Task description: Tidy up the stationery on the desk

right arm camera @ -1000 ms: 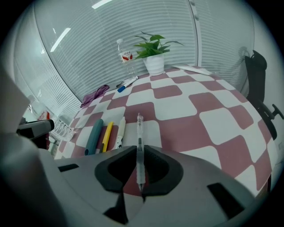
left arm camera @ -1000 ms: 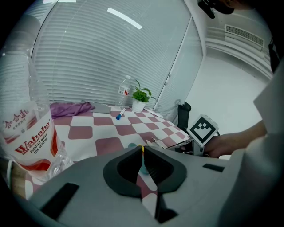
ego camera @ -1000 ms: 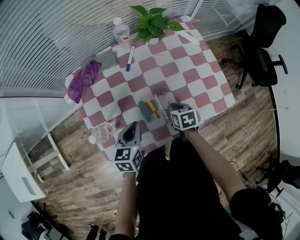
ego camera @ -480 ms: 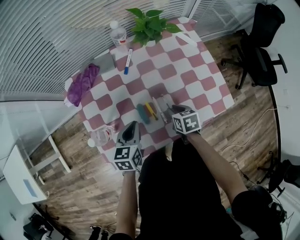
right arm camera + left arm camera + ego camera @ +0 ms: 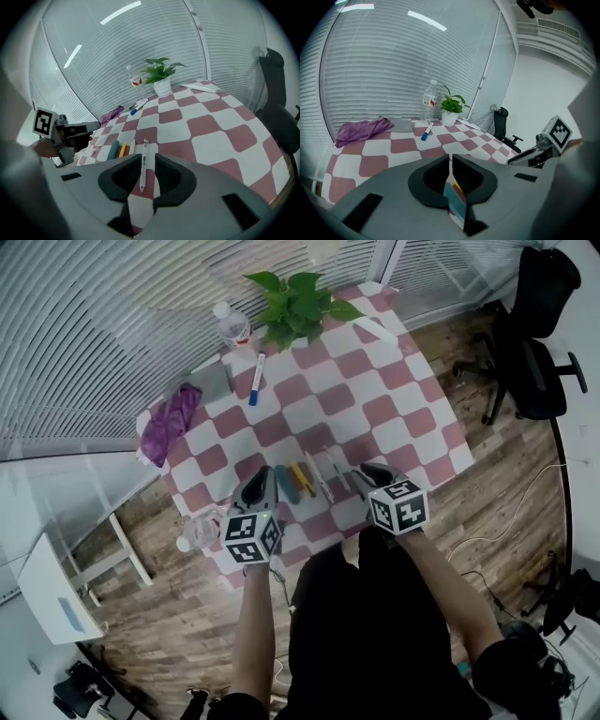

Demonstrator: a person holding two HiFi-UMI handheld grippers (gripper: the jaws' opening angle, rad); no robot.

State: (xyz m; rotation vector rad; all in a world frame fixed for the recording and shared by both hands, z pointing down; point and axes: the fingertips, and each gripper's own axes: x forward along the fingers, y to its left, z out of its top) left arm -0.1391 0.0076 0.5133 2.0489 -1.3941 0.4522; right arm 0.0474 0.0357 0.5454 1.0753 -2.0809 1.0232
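Four pens (image 5: 302, 479) lay side by side near the 6 o'clock edge of the table (image 5: 394, 381). One was teal, one yellow, one white, and one was a clear pen (image 5: 143, 164). The left gripper (image 5: 450, 158) hovered at 9 o'clock of the row, its jaws pressed together on nothing. The right gripper (image 5: 144, 161) hung at 3 o'clock. Its jaws had just been opening and stood apart, with the clear pen lying on the cloth between them, untouched. One marker (image 5: 257, 379) lay towards 11 o'clock, near one bottle (image 5: 230, 324), one plant (image 5: 295, 301) and one purple cloth (image 5: 169, 418).
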